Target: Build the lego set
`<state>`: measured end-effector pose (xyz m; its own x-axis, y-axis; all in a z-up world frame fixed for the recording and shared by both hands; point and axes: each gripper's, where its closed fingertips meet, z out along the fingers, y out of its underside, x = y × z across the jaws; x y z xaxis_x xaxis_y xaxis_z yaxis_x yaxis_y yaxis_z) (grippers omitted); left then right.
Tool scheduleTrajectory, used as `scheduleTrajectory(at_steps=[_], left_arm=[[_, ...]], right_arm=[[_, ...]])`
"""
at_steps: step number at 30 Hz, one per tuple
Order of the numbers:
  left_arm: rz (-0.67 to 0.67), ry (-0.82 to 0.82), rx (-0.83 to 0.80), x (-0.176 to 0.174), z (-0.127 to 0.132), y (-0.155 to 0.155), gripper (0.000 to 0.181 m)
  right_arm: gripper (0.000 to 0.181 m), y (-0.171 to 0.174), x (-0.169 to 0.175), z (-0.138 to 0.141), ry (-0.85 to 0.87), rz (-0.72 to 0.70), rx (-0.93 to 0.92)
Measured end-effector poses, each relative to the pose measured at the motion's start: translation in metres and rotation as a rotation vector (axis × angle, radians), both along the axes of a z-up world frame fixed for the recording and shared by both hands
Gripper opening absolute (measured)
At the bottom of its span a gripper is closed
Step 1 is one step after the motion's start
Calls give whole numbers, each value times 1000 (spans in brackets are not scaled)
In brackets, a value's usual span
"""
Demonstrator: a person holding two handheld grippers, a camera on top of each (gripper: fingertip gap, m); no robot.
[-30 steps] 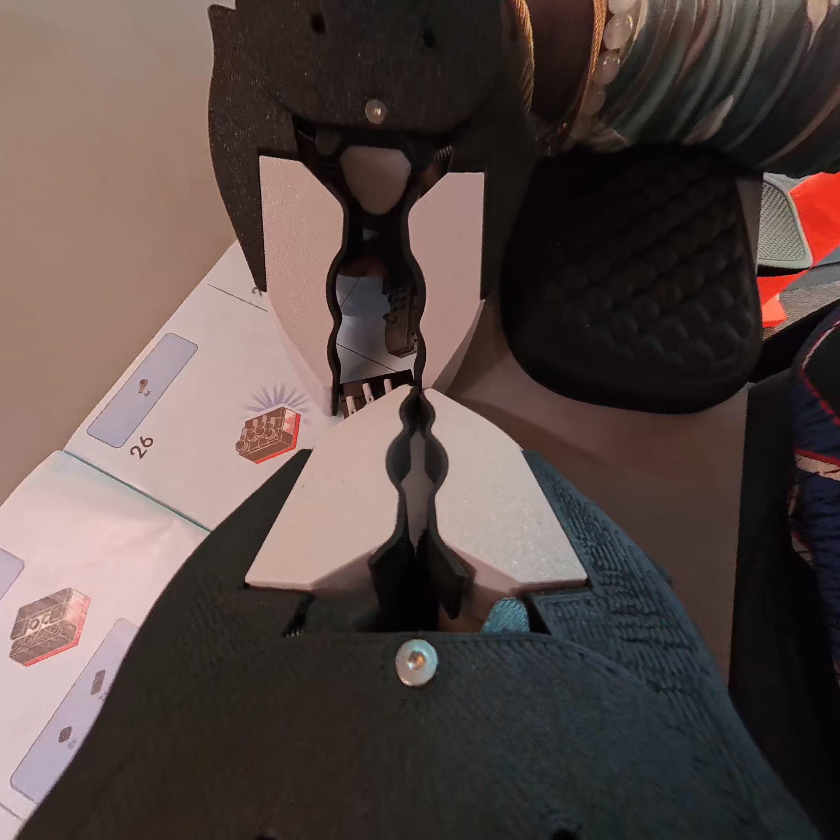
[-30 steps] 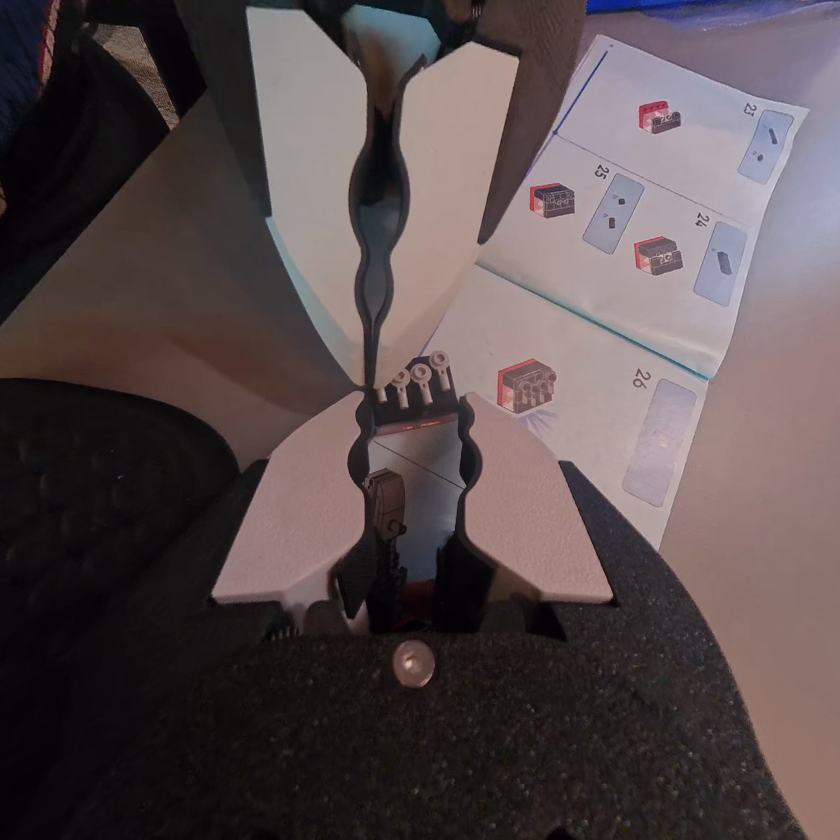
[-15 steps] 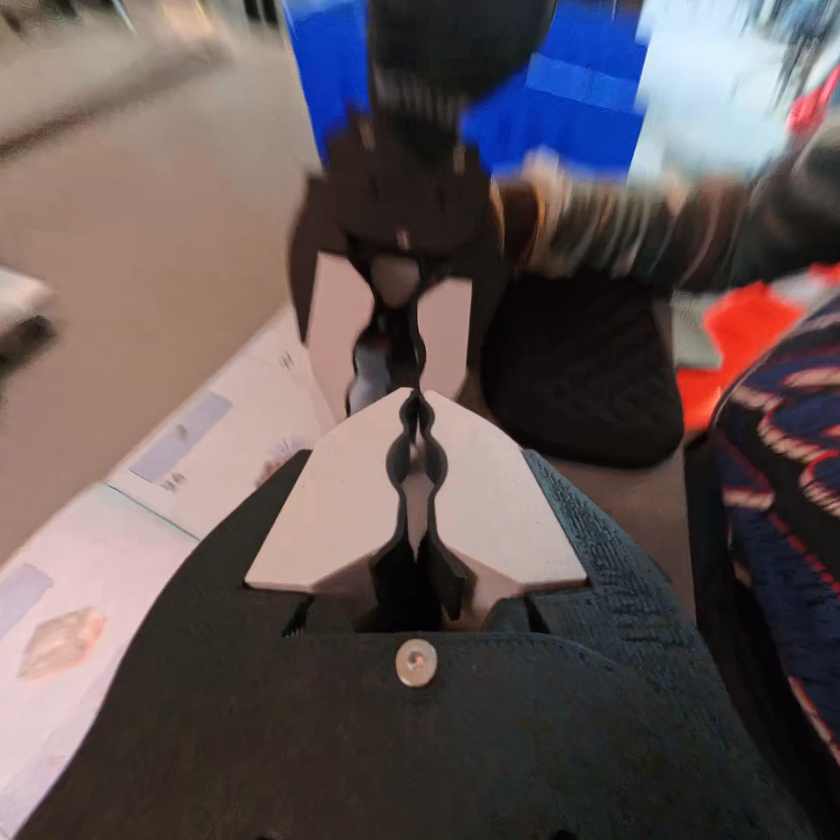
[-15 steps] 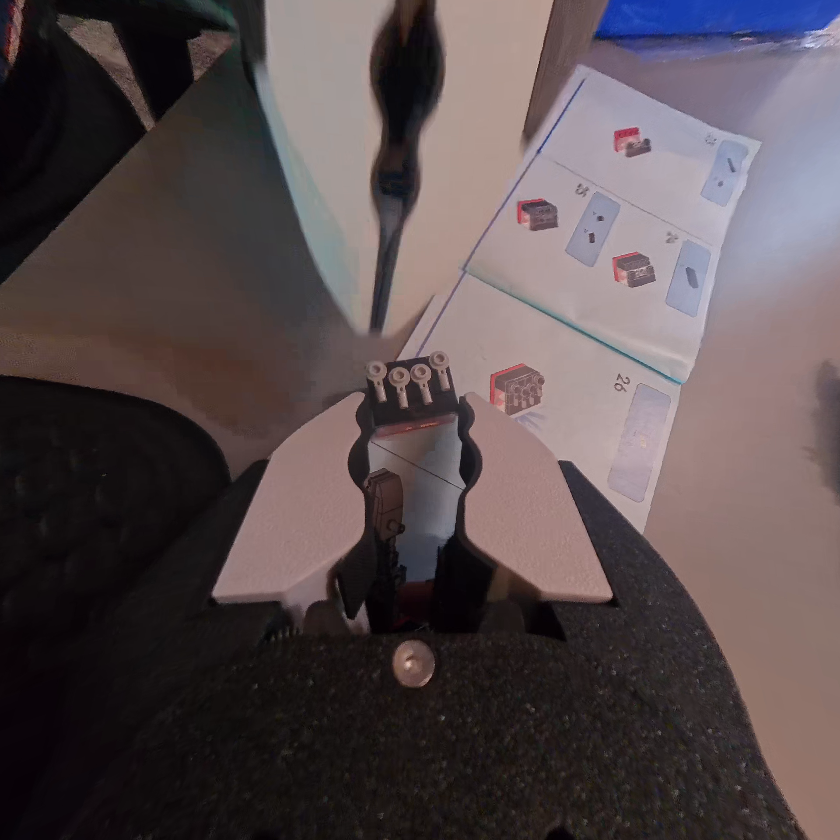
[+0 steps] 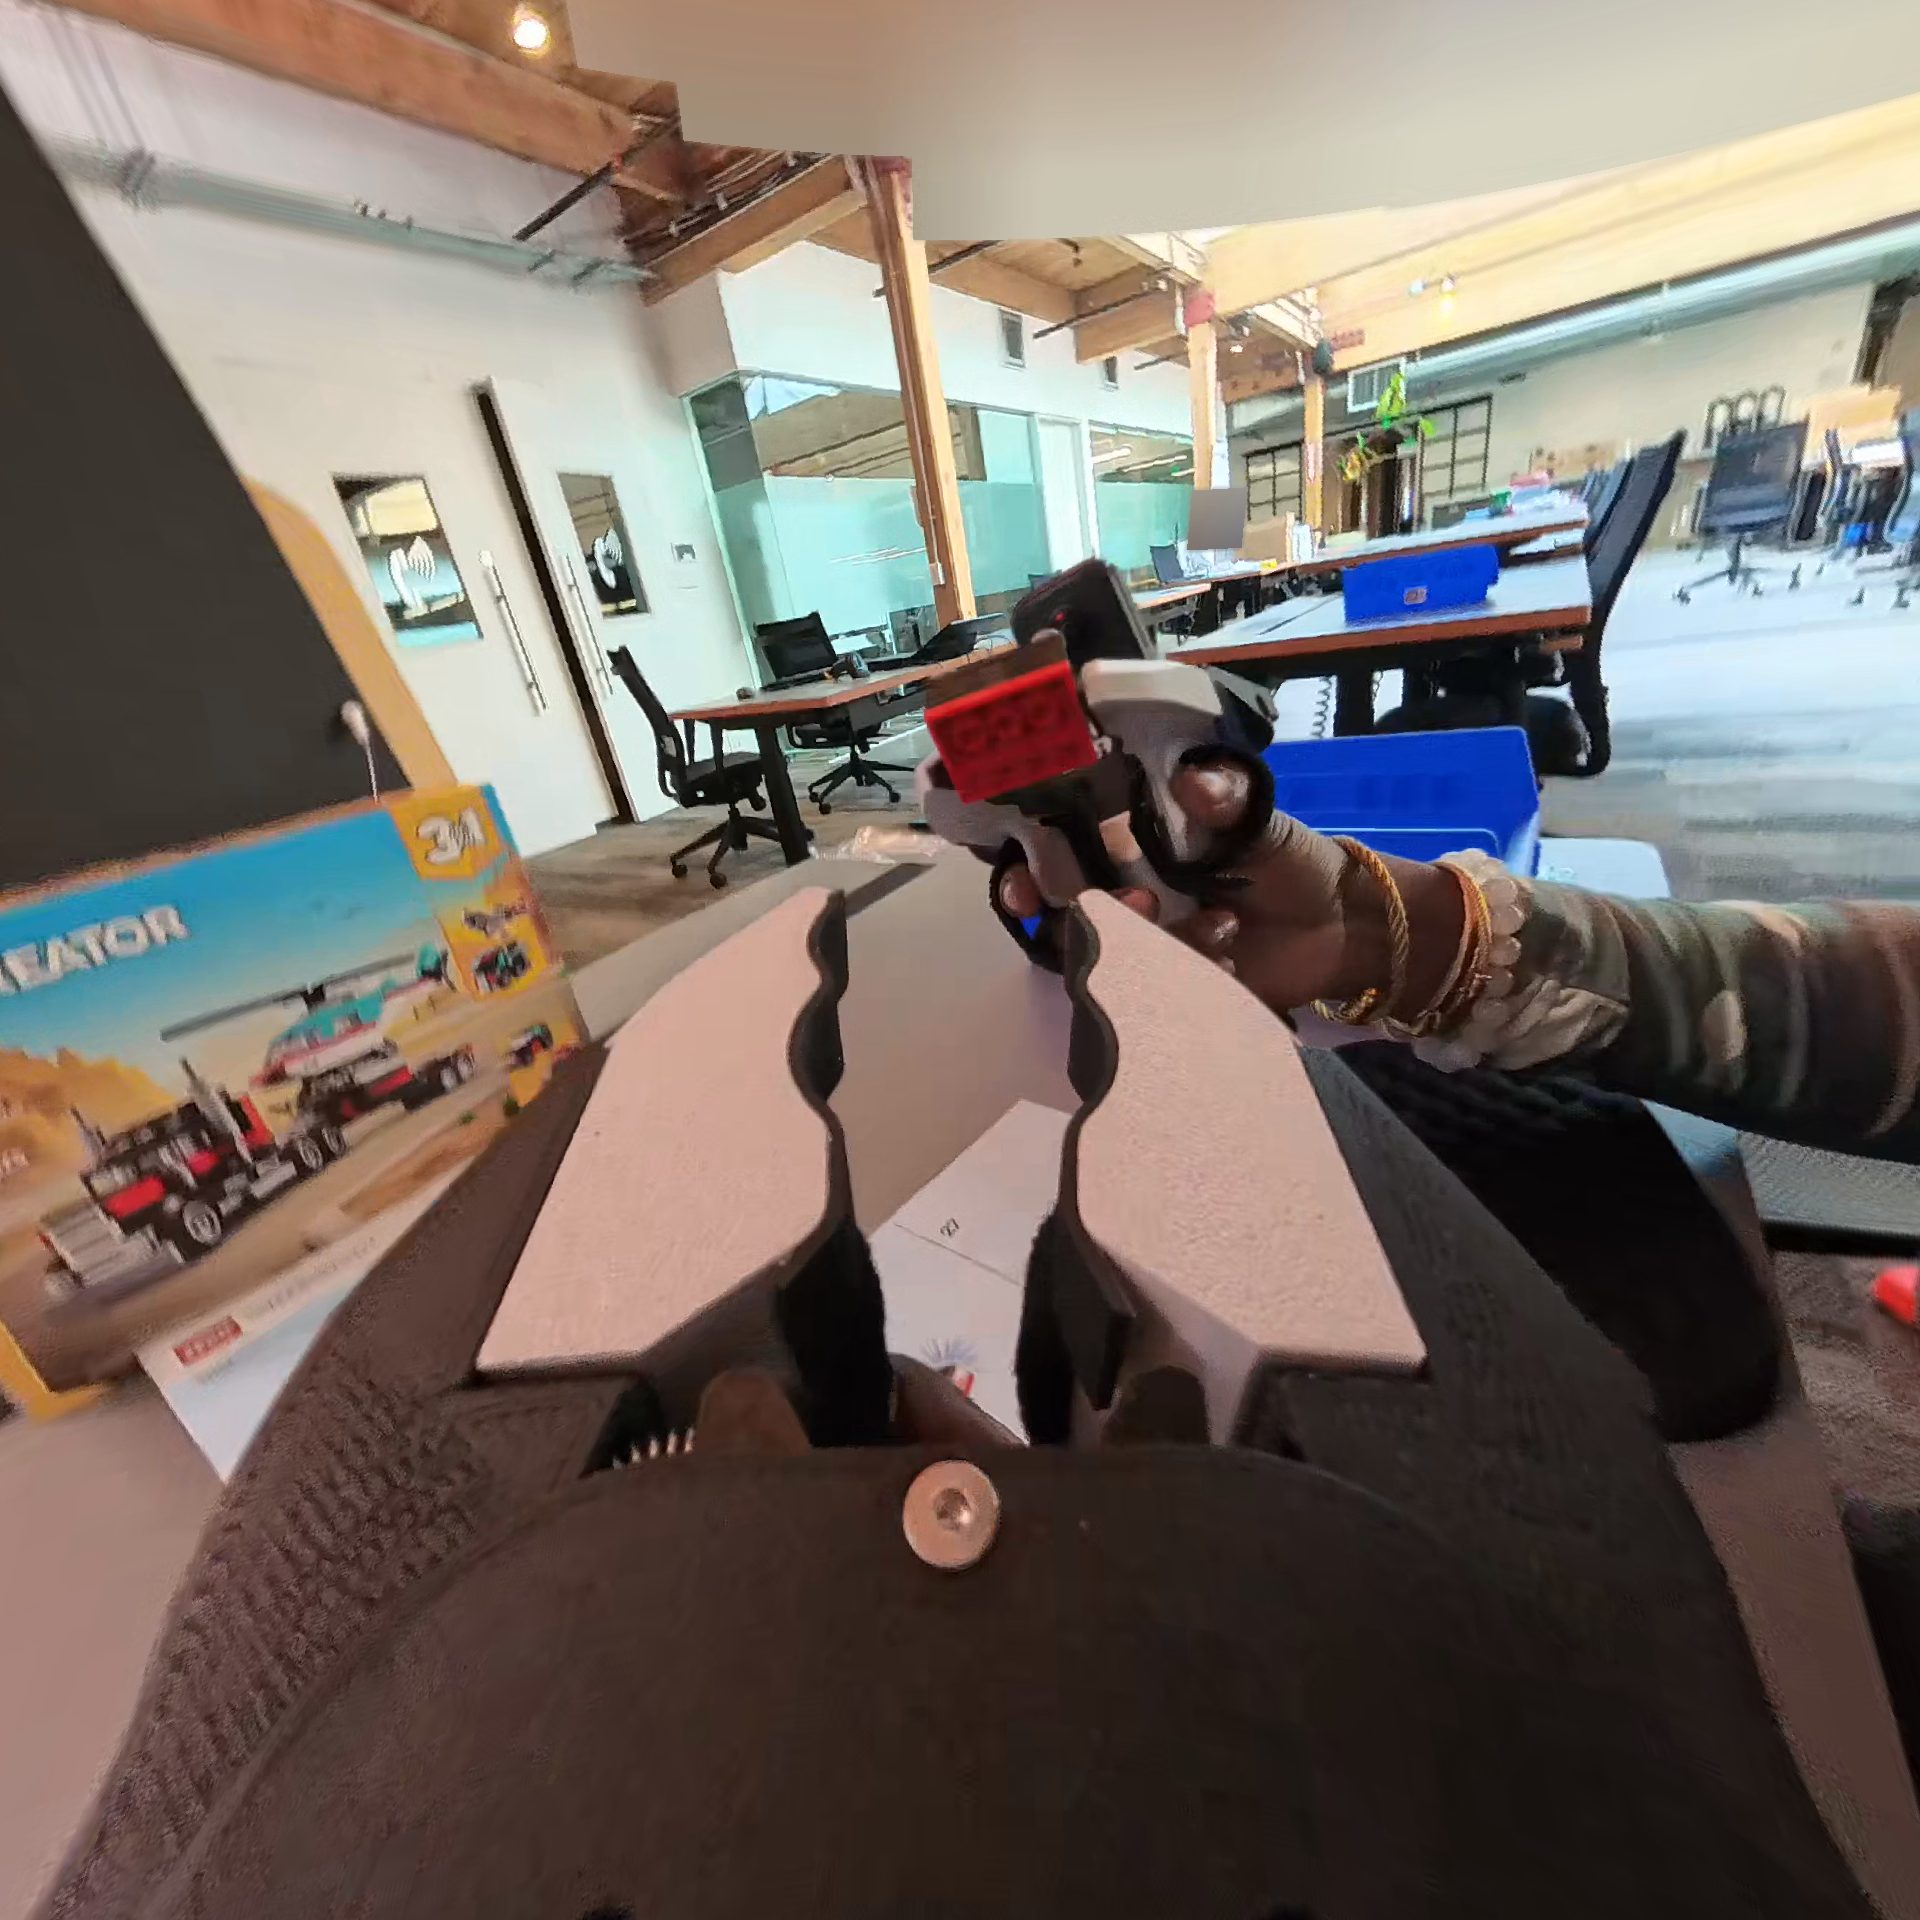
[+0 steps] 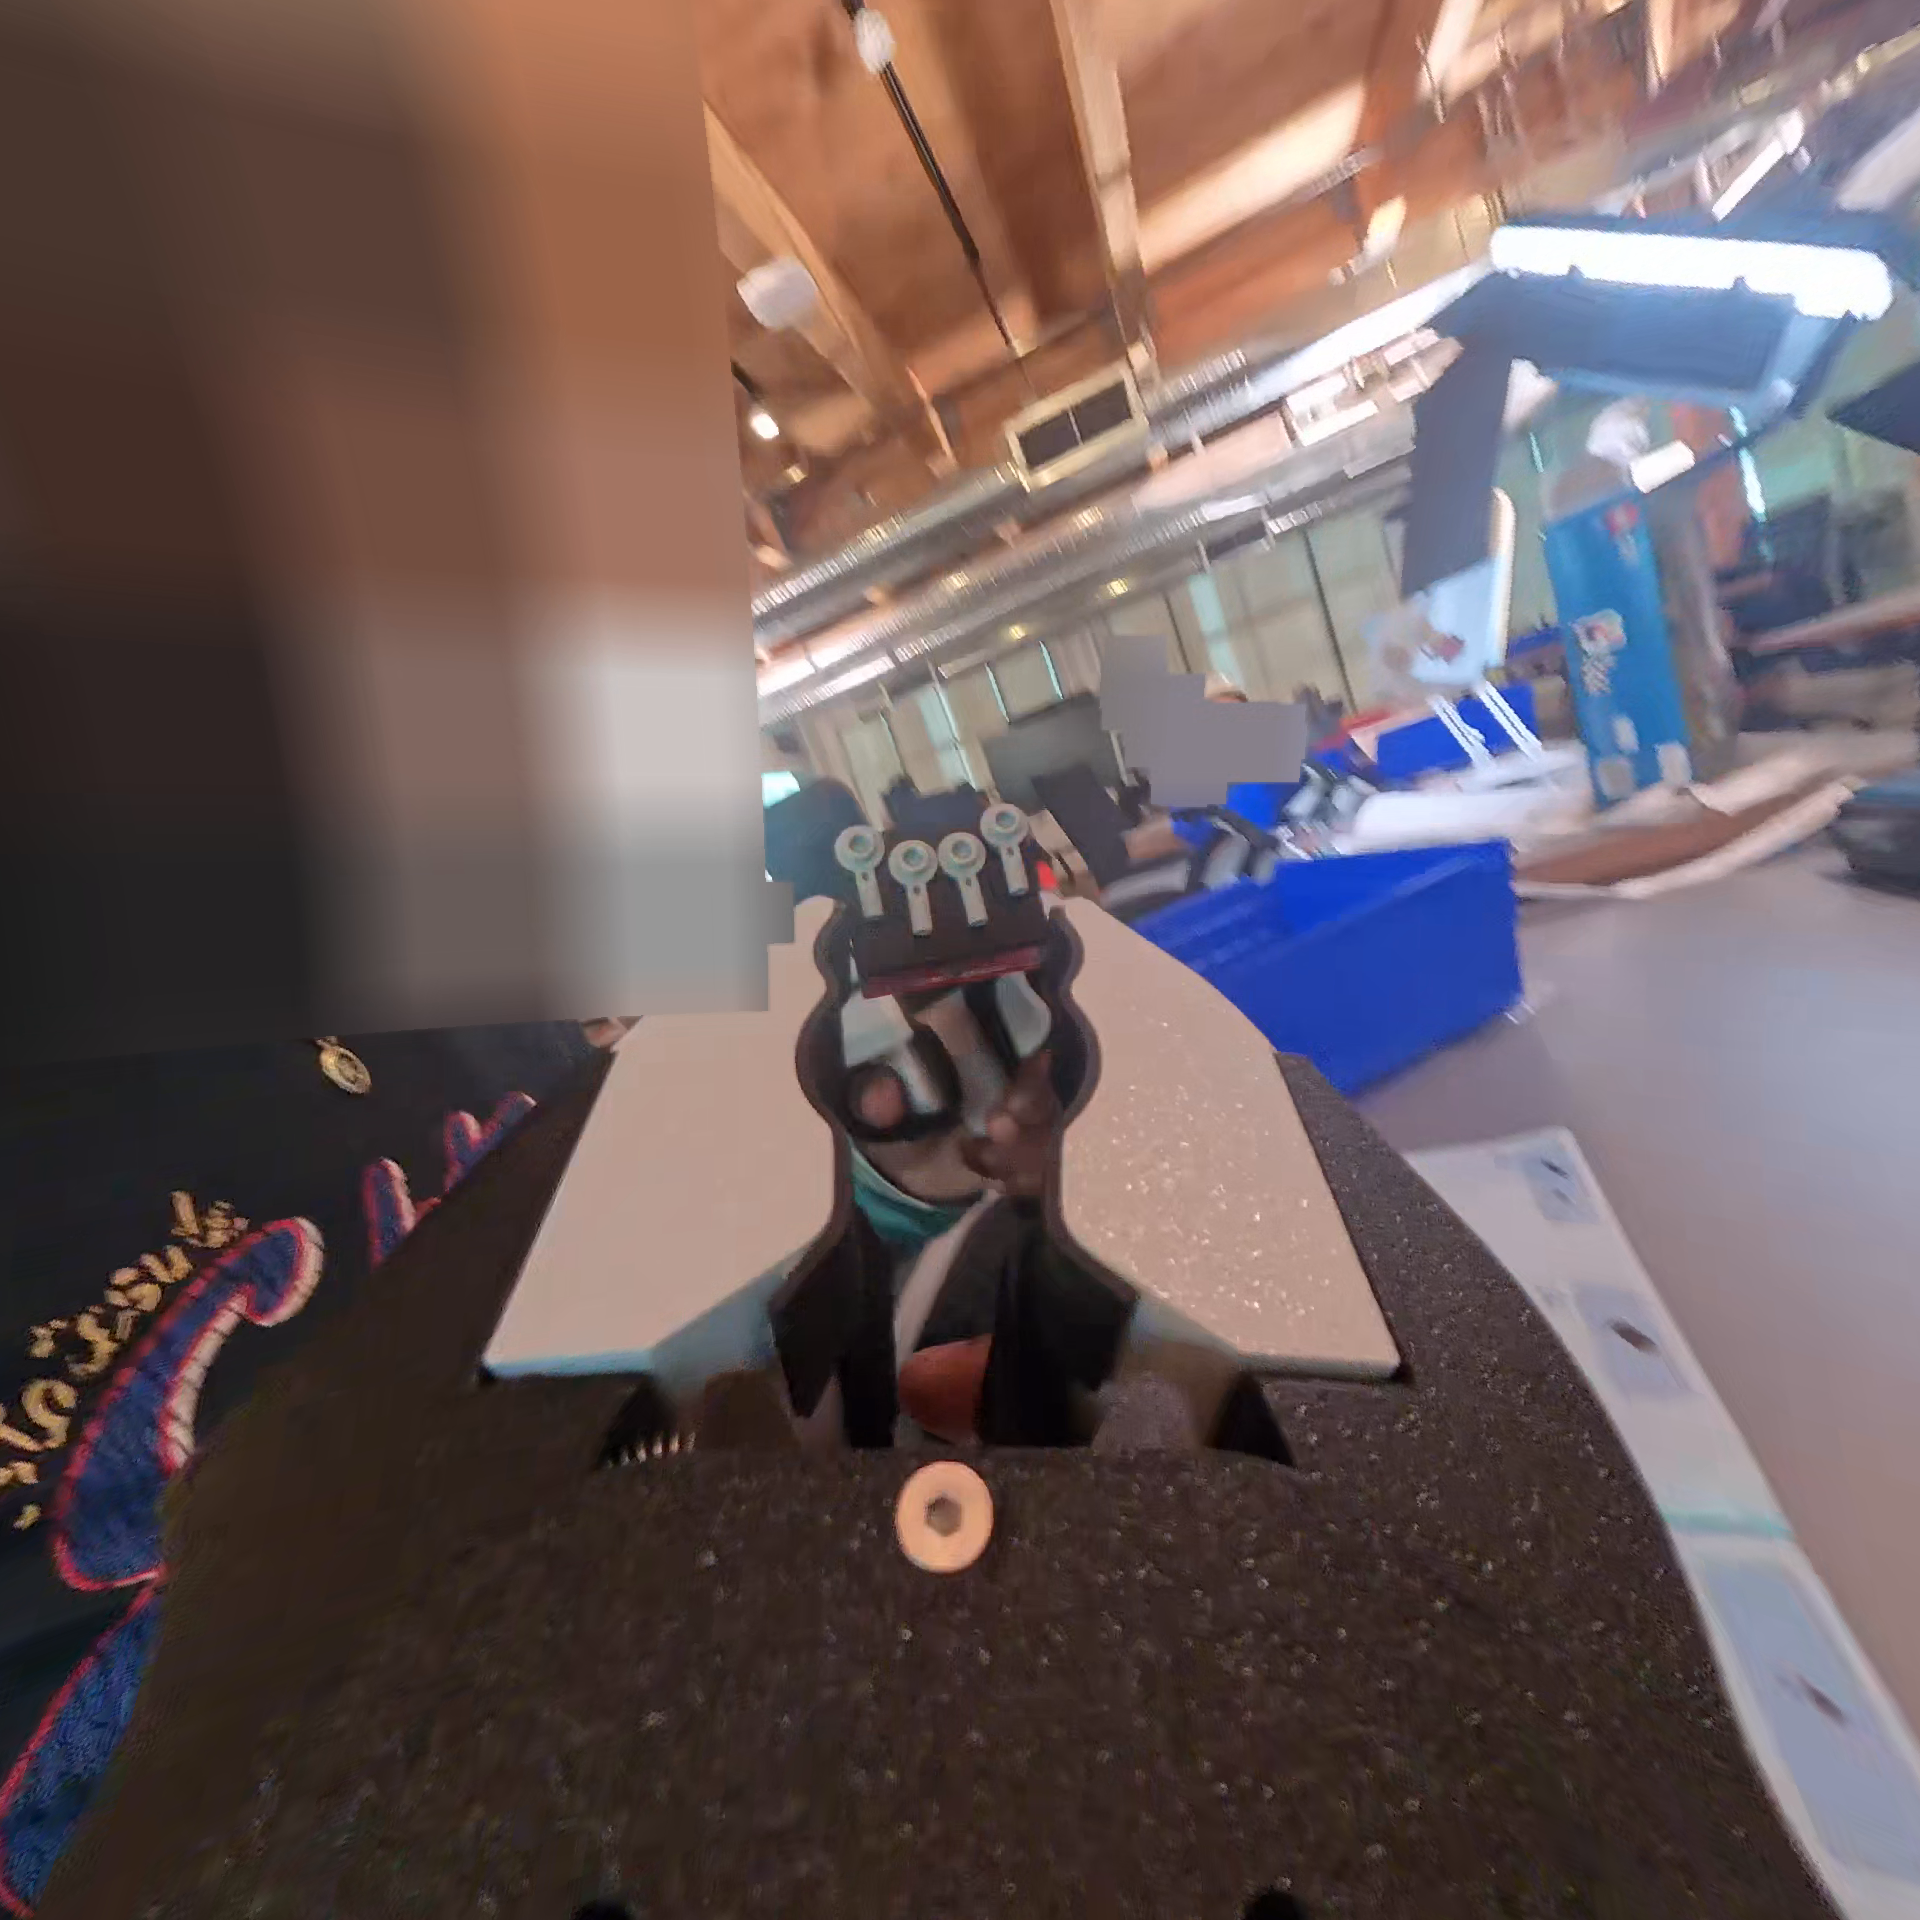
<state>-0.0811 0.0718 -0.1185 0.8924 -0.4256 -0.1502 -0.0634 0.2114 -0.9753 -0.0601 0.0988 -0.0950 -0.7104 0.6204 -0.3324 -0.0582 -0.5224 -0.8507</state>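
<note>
My right gripper [image 6: 945, 925] is shut on a small lego assembly [image 6: 940, 904], black with a red base and several grey pins on top. It is held up in the air. In the left wrist view the same assembly [image 5: 1003, 743] shows its red underside, clamped between the right gripper's grey fingers [image 5: 1143, 691] held by a hand. My left gripper [image 5: 951, 914] is open and empty, a short way in front of that assembly, above the instruction booklet [image 5: 977, 1216].
The lego set's box [image 5: 260, 1039] stands on the table at the left. A blue bin [image 5: 1403, 790] sits behind the right hand, and shows in the right wrist view [image 6: 1351, 956]. The booklet [image 6: 1621, 1351] lies to the right. A person's dark shirt [image 6: 156, 1299] is close on the left. One gripper's finger ends stand about 5 cm off the other's.
My left gripper has opened and drawn back from the assembly. Both grippers have tilted up from the table. The right gripper still holds the assembly and has lifted it.
</note>
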Motion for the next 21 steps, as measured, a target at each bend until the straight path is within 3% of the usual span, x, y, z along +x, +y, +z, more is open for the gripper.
scheduleTrajectory(at_steps=[4,11,21], left_arm=[[-37,98,61,24,24,-7,45],[-304,-169,-2,51,54,-37,52],[-408,-7,66,86,80,-88,42]], right_arm=[[36,-22,13,19,102,-1,-2],[36,-66,26,30,213,-149,257],[36,-122,54,51,335,-206,441]])
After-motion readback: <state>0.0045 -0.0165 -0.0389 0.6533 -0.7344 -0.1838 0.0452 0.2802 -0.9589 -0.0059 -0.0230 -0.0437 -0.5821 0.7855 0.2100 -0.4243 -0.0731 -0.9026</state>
